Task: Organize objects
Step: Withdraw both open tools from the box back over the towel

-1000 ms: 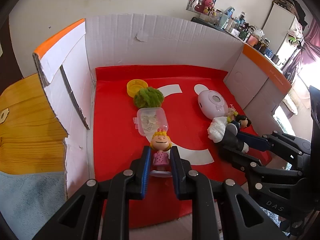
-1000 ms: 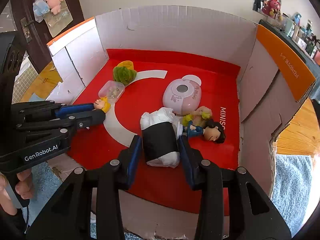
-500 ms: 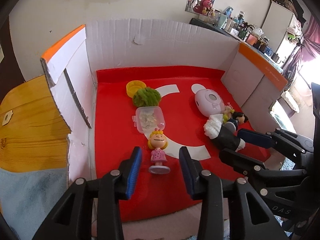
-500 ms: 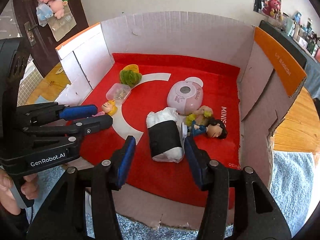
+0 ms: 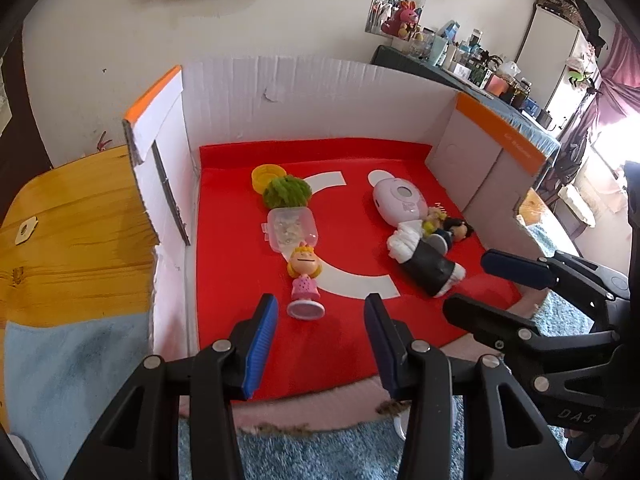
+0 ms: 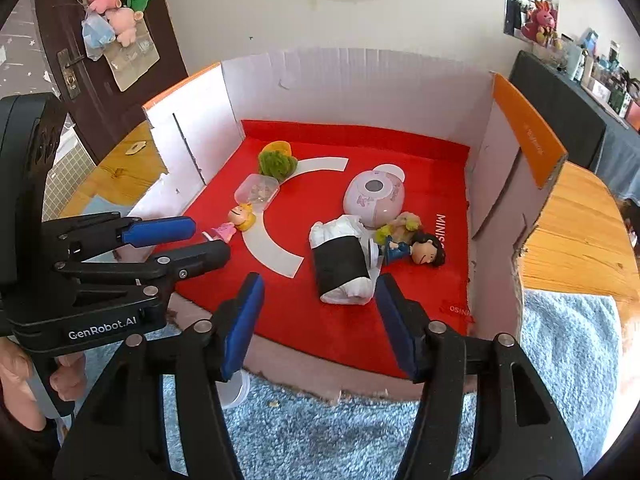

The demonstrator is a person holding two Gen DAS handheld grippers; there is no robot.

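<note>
A white cardboard box with a red floor holds the toys. A blonde figurine in a pink dress lies on the red floor just ahead of my left gripper. The left jaws are opening and nothing is between them. In the right wrist view, a black-and-white cloth roll lies just beyond my right gripper. The right jaws are also opening, and the pads are clear of the roll. Each gripper shows in the other's view: the right gripper and the left gripper.
Also in the box are a clear plastic case, a green fuzzy ball, a yellow lid, a pink round device and a dark-haired figurine. The box stands on blue carpet between wooden surfaces.
The left gripper let go of the blonde figurine and the right gripper let go of the cloth roll. Both jaws widened and both grippers drew back and up from the box floor.
</note>
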